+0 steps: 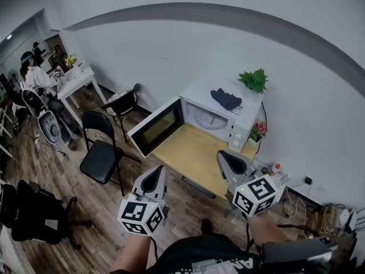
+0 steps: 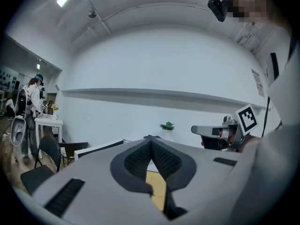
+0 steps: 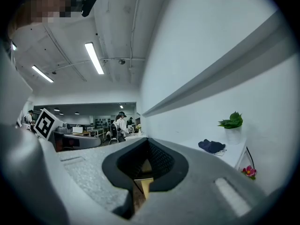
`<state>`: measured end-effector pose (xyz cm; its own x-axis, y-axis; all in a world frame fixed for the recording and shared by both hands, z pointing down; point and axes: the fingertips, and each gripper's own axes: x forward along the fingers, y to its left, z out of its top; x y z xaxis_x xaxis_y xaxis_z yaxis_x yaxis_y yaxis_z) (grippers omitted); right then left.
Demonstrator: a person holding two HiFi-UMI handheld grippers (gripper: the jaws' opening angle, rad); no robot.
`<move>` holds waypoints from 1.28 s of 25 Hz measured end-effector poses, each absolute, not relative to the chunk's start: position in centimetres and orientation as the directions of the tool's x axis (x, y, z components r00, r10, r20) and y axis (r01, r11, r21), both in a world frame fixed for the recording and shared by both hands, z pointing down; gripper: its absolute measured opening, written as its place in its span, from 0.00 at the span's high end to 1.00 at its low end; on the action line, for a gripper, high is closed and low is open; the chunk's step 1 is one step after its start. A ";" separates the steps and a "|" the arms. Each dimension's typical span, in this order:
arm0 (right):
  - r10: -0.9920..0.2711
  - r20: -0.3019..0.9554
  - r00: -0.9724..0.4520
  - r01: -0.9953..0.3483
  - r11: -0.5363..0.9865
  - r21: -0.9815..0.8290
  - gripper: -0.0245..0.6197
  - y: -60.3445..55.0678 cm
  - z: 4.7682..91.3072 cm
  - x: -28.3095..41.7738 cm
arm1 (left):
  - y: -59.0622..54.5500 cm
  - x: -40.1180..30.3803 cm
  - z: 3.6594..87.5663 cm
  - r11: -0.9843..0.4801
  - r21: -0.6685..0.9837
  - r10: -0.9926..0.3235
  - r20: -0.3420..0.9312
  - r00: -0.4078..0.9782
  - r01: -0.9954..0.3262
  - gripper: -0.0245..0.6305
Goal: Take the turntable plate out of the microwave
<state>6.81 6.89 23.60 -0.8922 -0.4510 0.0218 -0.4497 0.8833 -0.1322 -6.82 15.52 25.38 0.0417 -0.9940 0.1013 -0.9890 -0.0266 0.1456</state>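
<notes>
Head view: we are holding left gripper (image 1: 153,180) and right gripper (image 1: 230,163) closed, empty, before the desk (image 1: 191,153); turntable plate (image 1: 209,119) is sitting inside the open microwave (image 1: 243,119)

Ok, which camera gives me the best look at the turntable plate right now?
The head view: the microwave has its door open, and the pale turntable plate shows inside. The left gripper view catches only what looks like the door's edge; the right gripper view shows only the microwave's top.
</notes>
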 end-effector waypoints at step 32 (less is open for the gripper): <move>-0.581 0.052 -0.812 -0.581 0.798 -0.158 0.95 -10.0 27.4 3.9 | -5.5 -11.1 28.3 -0.208 0.219 -0.962 0.128 0.239 -0.953 0.96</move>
<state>3.90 -10.00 27.43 -0.8120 -0.5813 0.0519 -0.5814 0.7981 -0.1578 -11.13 -5.54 28.26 0.2393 -0.9625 0.1281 -0.9532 -0.2078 0.2195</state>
